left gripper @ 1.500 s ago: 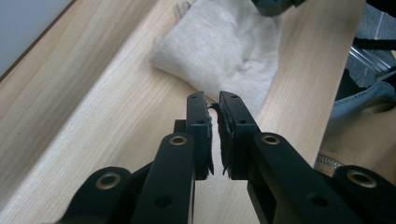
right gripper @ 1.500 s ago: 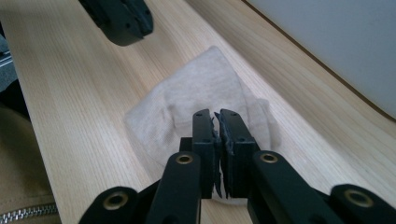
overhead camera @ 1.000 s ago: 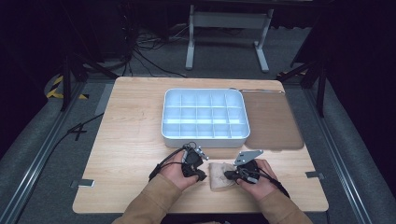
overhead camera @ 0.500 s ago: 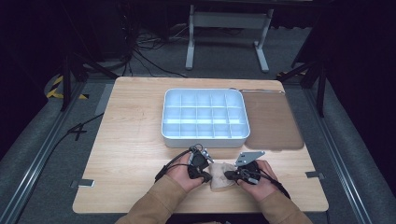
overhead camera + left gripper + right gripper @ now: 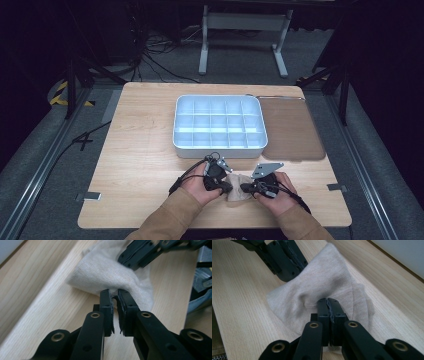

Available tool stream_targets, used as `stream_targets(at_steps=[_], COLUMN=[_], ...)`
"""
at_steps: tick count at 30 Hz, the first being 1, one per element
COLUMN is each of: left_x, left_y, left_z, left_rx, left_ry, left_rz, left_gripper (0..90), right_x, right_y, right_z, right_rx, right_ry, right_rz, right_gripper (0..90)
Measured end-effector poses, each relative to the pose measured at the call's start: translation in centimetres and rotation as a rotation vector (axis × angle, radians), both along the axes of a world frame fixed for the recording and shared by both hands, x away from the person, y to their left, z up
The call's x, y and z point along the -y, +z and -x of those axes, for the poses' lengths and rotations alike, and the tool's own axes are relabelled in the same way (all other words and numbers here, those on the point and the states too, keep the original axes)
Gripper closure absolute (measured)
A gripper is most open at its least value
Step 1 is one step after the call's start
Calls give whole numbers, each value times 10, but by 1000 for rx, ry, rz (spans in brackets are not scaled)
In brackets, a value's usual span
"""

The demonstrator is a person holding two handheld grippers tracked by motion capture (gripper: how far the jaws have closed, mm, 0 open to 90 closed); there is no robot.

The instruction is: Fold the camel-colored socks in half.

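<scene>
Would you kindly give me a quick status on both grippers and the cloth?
Left gripper and right gripper both pinching the beige cloth. Cloth bunched on the table. White divided tray beyond, not in the way.

left gripper [image 5: 227,187] has edged inward, bunching the beige cloth [image 5: 239,190].

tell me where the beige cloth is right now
In the high view the beige cloth lies near the table's near edge, pinched between the left gripper and right gripper, below the compartment tray.
</scene>
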State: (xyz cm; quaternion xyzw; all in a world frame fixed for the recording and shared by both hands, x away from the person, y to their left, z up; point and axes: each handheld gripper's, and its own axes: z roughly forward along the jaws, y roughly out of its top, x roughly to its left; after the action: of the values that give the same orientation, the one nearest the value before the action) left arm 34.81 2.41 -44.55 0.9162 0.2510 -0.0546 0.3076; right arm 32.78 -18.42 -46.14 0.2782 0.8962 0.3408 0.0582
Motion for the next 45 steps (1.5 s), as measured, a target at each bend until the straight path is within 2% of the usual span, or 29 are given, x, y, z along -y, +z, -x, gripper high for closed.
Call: stream_targets(at_steps=[2,7,8,9,10,11,14,19,21,25,28,30,31,32,36,45], left_x=[0,2,4,4,6,7,7,6,5,4,6,6,6,7,10,21], left_y=[1,3,4,5,7,7,7,6,6,7,9,9,9,9,9,8], left_z=[0,0,1,2,3,4,4,4,3,2,2,1,1,1,0,1], left_rx=[-5,16,25,23,21,14,15,17,11,0,8,6,6,10,4,26], left_ry=[-3,-8,-14,-19,-32,-40,-37,-29,-22,-21,-21,-24,-24,-26,-34,-66], left_rz=[7,36,44,50,47,40,36,36,21,13,3,-2,-2,-2,-2,11], left_gripper=[822,823,823,824,822,818,818,815,813,818,817,817,817,817,811,814], right_x=[0,-1,-1,-2,-6,-7,-10,-8,-6,8,25,35,35,40,36,27], right_y=[0,0,-1,-1,-3,-3,-3,-3,0,12,18,15,15,8,1,-1], right_z=[0,0,1,1,2,3,5,5,5,5,1,-2,-2,-3,-2,3], right_rx=[0,0,-3,-25,-39,-38,-18,-26,-30,-4,-12,-33,-33,-59,-85,-69], right_ry=[-1,0,4,17,39,44,49,45,44,23,-43,-97,-97,-119,-105,-85], right_rz=[-1,-3,-8,-30,-56,-62,-46,-59,-59,-68,-50,18,18,49,54,42], right_gripper=[898,899,899,899,899,899,899,879,869,872,866,860,860,861,861,871])
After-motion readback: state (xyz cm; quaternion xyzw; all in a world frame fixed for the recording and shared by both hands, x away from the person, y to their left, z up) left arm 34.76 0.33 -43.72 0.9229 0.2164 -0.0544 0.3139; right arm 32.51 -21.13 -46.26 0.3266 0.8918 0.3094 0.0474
